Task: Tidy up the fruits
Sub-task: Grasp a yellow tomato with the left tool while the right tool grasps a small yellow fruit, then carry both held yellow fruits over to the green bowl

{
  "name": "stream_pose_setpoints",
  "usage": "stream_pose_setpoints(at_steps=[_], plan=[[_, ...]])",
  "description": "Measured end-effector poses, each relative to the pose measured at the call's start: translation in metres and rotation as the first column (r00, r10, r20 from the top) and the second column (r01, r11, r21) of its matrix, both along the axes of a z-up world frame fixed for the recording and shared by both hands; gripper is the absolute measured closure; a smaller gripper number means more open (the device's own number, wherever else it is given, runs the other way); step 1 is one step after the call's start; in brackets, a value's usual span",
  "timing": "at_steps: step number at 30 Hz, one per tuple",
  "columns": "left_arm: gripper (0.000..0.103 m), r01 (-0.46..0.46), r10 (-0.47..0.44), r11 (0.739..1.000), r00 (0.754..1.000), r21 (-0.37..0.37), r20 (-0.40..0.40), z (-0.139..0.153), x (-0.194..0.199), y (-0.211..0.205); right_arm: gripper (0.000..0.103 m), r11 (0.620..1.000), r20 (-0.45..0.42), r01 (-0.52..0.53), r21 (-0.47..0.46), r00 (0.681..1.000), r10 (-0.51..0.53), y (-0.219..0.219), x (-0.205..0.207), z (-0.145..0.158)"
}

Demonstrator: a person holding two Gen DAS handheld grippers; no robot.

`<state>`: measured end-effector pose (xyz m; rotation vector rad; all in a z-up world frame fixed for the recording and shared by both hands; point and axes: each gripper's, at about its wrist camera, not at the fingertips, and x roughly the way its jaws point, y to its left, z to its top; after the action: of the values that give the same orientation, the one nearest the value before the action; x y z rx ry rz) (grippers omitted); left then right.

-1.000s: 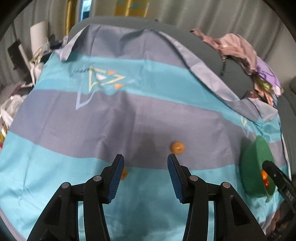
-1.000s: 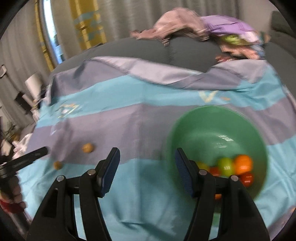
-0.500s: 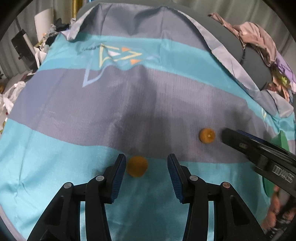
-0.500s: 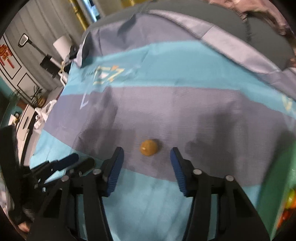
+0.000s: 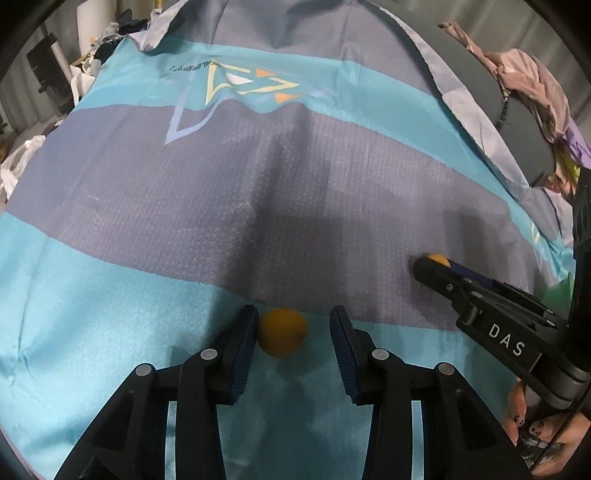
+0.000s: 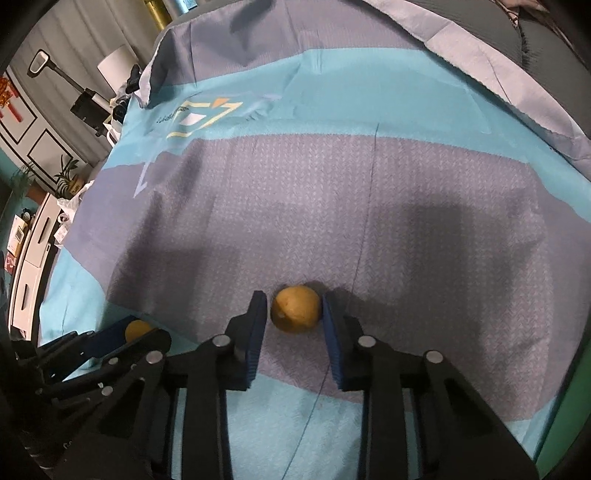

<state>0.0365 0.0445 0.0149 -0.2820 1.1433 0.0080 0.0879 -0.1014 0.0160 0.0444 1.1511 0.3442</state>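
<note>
While the left gripper (image 5: 293, 325) gapes around one orange fruit (image 5: 282, 333), the right gripper (image 6: 293, 308) nearly pinches another yellowish fruit (image 6: 295, 309).

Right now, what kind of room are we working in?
Probably a lived-in home room, perhaps a bedroom: a striped blue and grey cloth covers the work surface, a pile of clothes lies at its far edge, and curtains hang behind.

Lived-in home: clothes pile (image 5: 524, 81), curtains (image 6: 74, 40), floor lamp (image 6: 114, 70).
</note>
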Motion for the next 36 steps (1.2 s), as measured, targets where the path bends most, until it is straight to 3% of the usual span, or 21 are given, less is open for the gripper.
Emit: stream_pose_setpoints(at_steps=[3, 11, 24, 36], plan=[[0.075, -0.01, 0.009, 1.0, 1.0, 0.023, 0.013, -0.001, -0.001, 0.0, 0.075, 1.0, 0.009, -0.005, -0.01, 1.0, 0.005, 0.001, -0.001, -0.001], [0.075, 0.015, -0.015, 1.0, 0.999, 0.008, 0.048, 0.011, -0.005, -0.006, 0.075, 1.0, 0.032, 0.001, 0.017, 0.999, -0.001, -0.003, -0.01, 0.016], [0.075, 0.109, -0.116, 0.993, 0.974, 0.044, 0.195, 0.054, -0.022, -0.033, 0.075, 0.994, 0.167, 0.092, 0.061, 0.981, -0.101, -0.041, -0.05, 0.084], [0.075, 0.259, -0.259, 0.965, 0.918, 0.04, 0.301, 0.09, -0.046, -0.081, 0.074, 0.969, 0.254, 0.237, 0.065, 0.936, -0.246, -0.102, -0.107, 0.118]])
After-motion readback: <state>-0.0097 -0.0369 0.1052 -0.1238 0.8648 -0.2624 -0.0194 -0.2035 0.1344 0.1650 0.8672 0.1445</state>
